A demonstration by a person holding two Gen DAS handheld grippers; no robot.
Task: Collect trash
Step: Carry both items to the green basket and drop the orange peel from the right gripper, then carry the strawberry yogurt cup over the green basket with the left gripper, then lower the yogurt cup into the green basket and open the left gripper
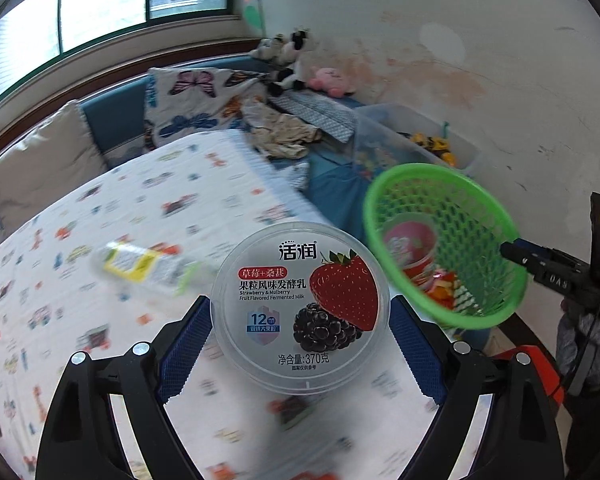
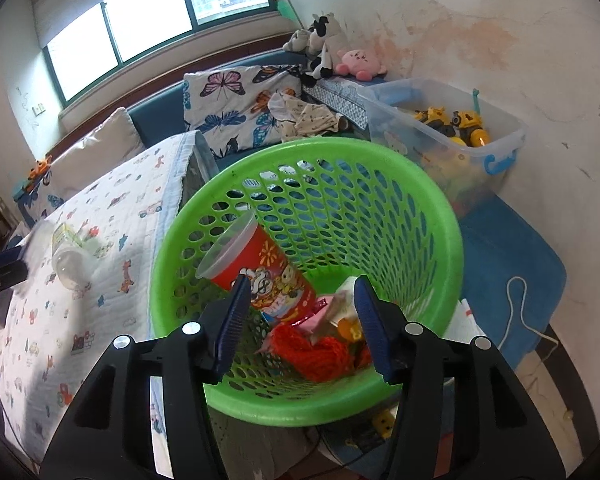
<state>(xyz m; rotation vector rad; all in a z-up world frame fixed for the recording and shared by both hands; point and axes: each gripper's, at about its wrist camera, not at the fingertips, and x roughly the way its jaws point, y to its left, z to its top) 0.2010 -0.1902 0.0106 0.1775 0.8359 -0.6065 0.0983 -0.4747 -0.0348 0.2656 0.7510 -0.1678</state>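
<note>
My left gripper (image 1: 300, 320) is shut on a round clear yogurt tub (image 1: 300, 308) with a strawberry label and holds it above the bed. A clear plastic bottle (image 1: 148, 268) with a yellow label lies on the bedspread just left of the tub; it also shows in the right wrist view (image 2: 74, 248). My right gripper (image 2: 300, 320) is shut on the near rim of a green mesh basket (image 2: 440, 240), which appears at the right in the left wrist view (image 1: 460, 216). The basket holds a red cup (image 2: 260, 272), orange yarn (image 2: 316, 352) and wrappers.
A bed with a printed quilt (image 2: 112, 208) fills the left. A clear bin of yellow toys (image 2: 452, 132) stands by the wall on a blue mat (image 2: 512, 264). Butterfly blanket (image 2: 228, 104), clothes and plush toys (image 2: 328, 48) lie at the back under the window.
</note>
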